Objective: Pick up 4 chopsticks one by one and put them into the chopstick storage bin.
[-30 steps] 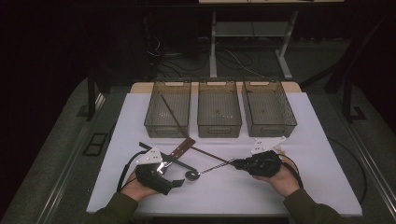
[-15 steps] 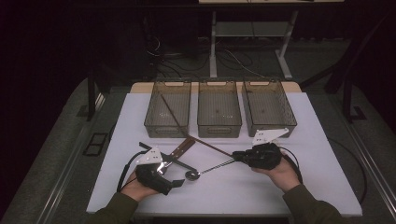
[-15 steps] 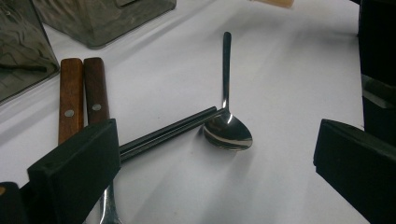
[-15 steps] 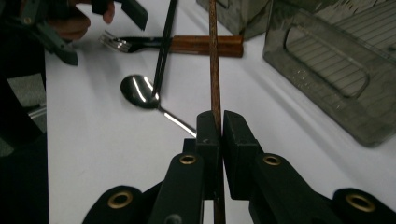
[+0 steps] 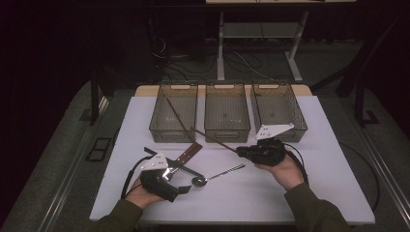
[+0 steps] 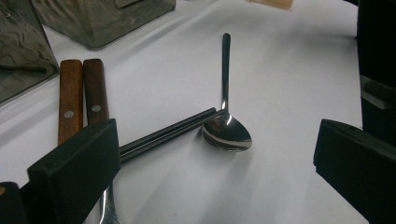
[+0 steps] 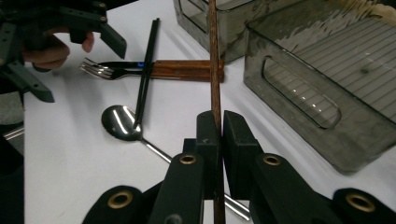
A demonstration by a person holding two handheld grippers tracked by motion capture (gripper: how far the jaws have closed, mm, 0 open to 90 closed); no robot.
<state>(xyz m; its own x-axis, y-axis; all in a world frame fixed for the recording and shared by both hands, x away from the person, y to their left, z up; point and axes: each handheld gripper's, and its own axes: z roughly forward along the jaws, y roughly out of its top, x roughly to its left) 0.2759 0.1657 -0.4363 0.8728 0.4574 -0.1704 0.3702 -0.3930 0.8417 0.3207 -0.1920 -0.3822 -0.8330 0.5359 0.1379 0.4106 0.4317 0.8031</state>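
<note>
One brown chopstick (image 7: pixel 214 70) pinched in right claw (image 7: pixel 217 128), tip reaching toward the middle bin (image 5: pixel 227 113). Left claw (image 6: pixel 215 154) gaping (nothing held), just beside the spoon (image 6: pixel 227 132).

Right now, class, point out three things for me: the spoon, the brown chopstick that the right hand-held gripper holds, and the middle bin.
spoon (image 6: pixel 227 133): left gripper view, on the bowl.
brown chopstick (image 7: pixel 214 70): right gripper view, on the shaft above the closed jaws.
middle bin (image 5: pixel 227 131): high view, on the near wall.
</note>
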